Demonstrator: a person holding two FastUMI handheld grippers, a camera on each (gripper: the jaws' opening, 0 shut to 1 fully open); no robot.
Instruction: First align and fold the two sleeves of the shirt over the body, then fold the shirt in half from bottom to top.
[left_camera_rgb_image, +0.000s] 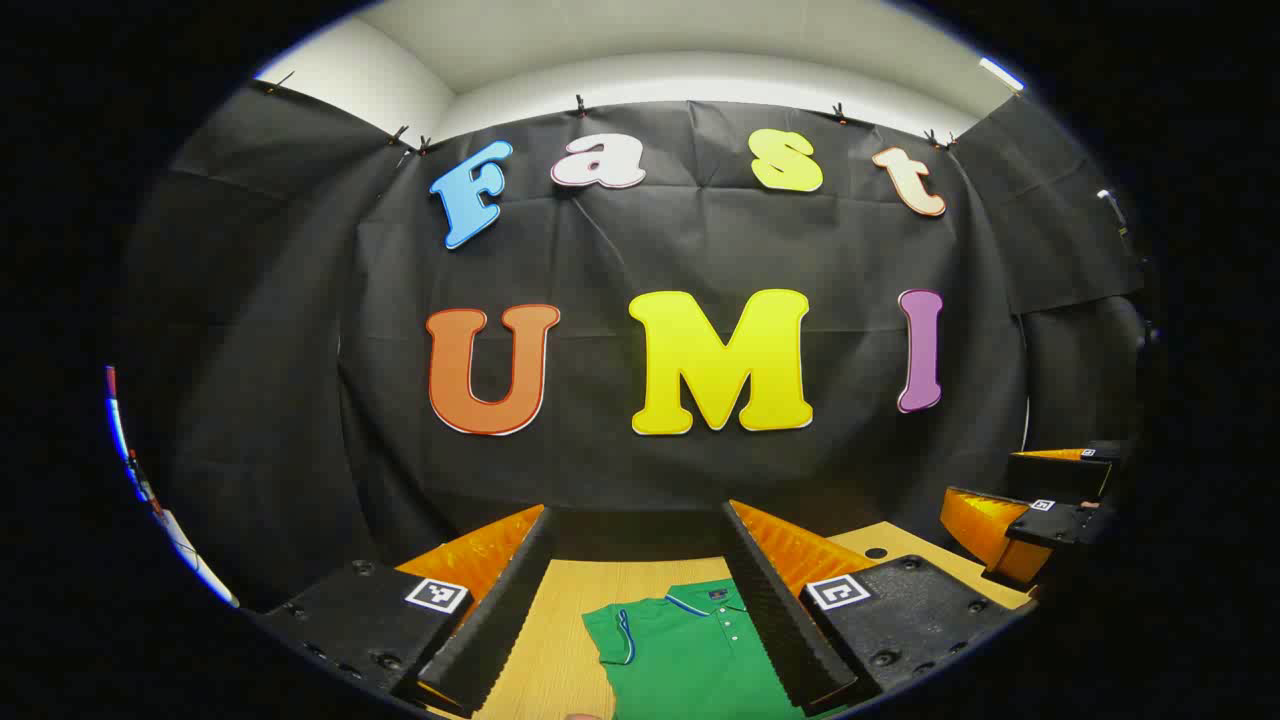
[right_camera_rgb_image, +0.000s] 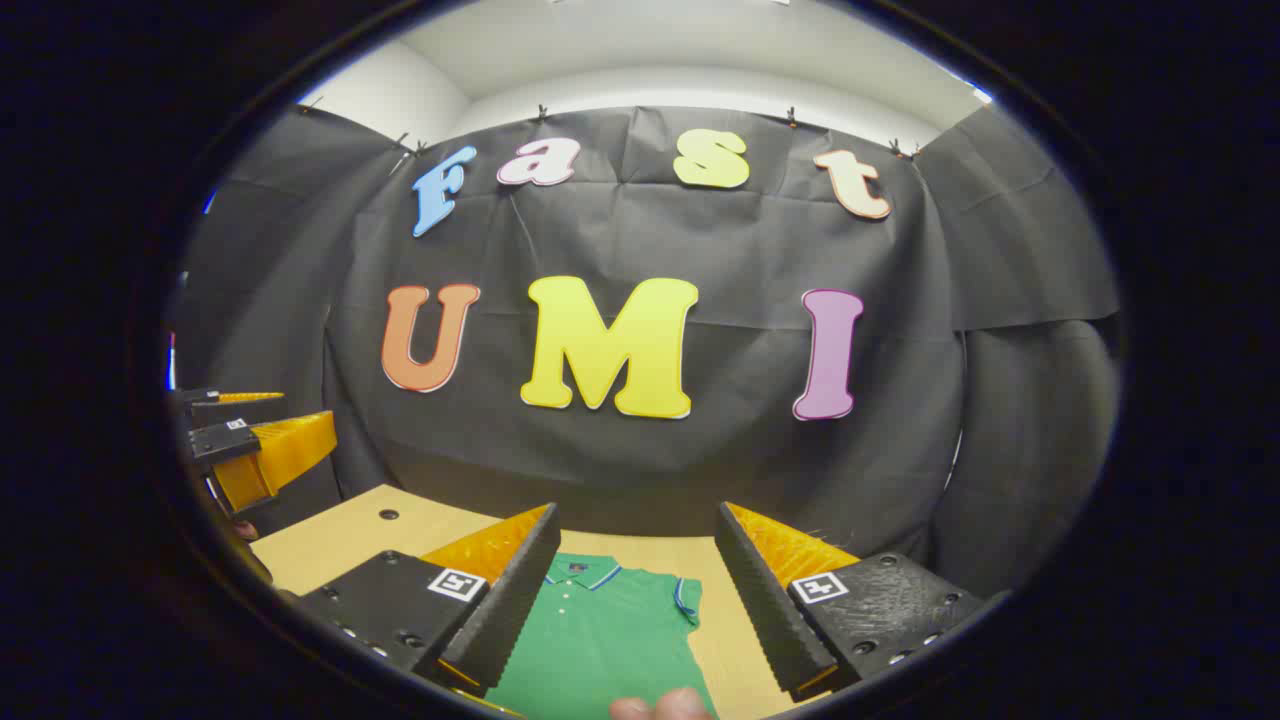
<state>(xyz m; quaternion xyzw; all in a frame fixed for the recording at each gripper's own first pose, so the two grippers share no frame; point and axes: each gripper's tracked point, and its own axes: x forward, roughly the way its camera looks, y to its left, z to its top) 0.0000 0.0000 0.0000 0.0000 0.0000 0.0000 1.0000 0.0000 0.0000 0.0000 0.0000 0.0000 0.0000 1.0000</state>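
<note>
Green polo shirt (left_camera_rgb_image: 690, 650) lies flat on the wooden table (left_camera_rgb_image: 560, 640), collar toward the black cloth wall (left_camera_rgb_image: 700, 250), blue trim on collar and sleeve. The left gripper (left_camera_rgb_image: 640, 610) and right gripper (right_camera_rgb_image: 635, 600) hang above it, both spread wide, grasping nothing. A fingertip (right_camera_rgb_image: 665, 706) pokes in at the shirt's near edge.

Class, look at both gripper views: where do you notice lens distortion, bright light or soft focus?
Left gripper view: the fisheye bends the wall and the table edge; a bright strip of ceiling light glares at top right; the shirt is sharp. Right gripper view: the same bulging; the ceiling is evenly bright; the fingertip at the bottom edge looks soft.
</note>
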